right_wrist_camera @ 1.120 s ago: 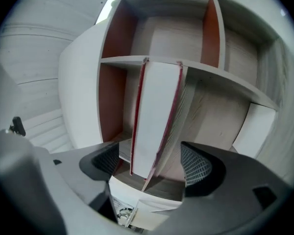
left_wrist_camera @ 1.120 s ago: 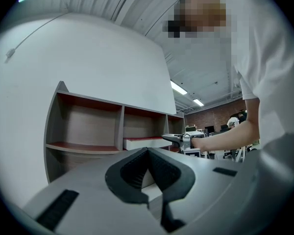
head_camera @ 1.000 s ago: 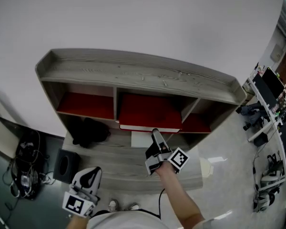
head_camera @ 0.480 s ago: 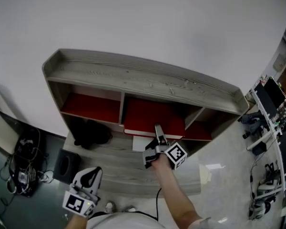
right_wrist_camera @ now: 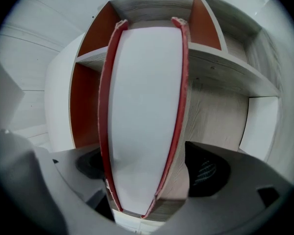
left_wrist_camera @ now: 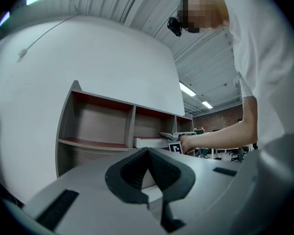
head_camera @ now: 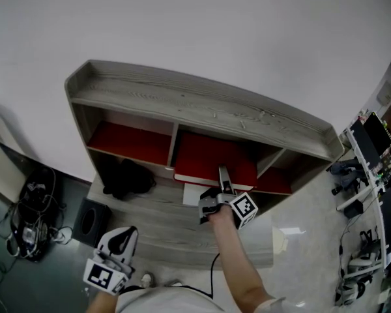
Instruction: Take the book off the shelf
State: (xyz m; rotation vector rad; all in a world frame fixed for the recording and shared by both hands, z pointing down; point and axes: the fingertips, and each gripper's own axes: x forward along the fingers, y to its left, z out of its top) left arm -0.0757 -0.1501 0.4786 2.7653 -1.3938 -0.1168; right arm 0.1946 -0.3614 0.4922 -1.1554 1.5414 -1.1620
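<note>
A thick book with red covers (head_camera: 215, 156) lies flat in the middle compartment of the grey wooden shelf (head_camera: 202, 103). Its white page edge (right_wrist_camera: 144, 106) faces me. My right gripper (head_camera: 223, 176) reaches level into that compartment. Its jaws have just been opening, and they straddle the book's front edge, one above and one below. The pads (right_wrist_camera: 207, 169) stand off the covers, with a strip of shelf wood showing beside one. My left gripper (head_camera: 116, 252) hangs low at the left, away from the shelf. It (left_wrist_camera: 147, 153) is shut on nothing. The book (left_wrist_camera: 149, 142) also shows from the side.
A black bundle (head_camera: 125, 177) lies on the lower left shelf. A white sheet (head_camera: 197, 193) lies below the book. On the floor at the left are a black box (head_camera: 90, 222) and cables (head_camera: 29, 230). Racks of equipment (head_camera: 371, 149) stand at the right.
My right gripper has moved forward into the middle compartment, and its upper finger now lies over the book's front edge. The left gripper has stayed where it was.
</note>
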